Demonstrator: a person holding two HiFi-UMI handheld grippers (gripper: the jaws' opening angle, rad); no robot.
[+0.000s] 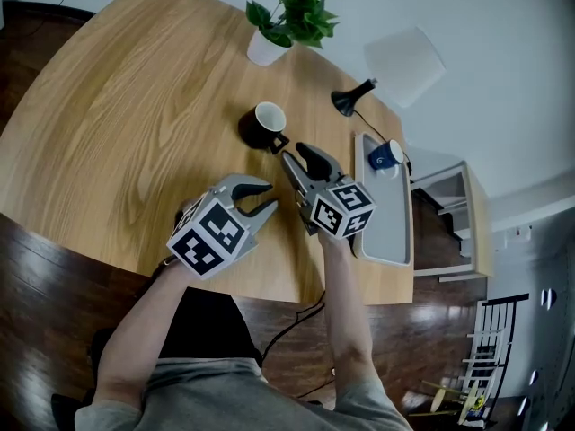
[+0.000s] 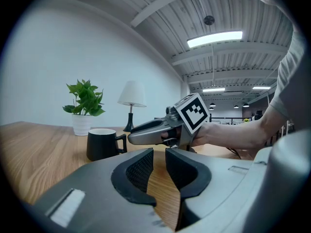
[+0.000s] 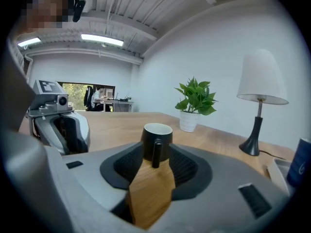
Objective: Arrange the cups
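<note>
Table (image 1: 117, 106): wooden; the grey tray (image 1: 384, 236) lying on it is our landmark.
Left gripper (image 1: 269, 197): well left of the tray, jaws slightly parted on nothing.
Right gripper (image 1: 294, 153): just left of the tray, jaws spread, pads touching nothing. We'd ease in squarely and close round the mug's body, clear of the handle.
Black mug (image 1: 263, 126): left of the tray, upright, long axis vertical, handle facing our right gripper.
Blue cup (image 1: 386, 156): in the tray's far end.

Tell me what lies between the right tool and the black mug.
Only bare table, seen in the right gripper view; right tool open, black mug just ahead.
</note>
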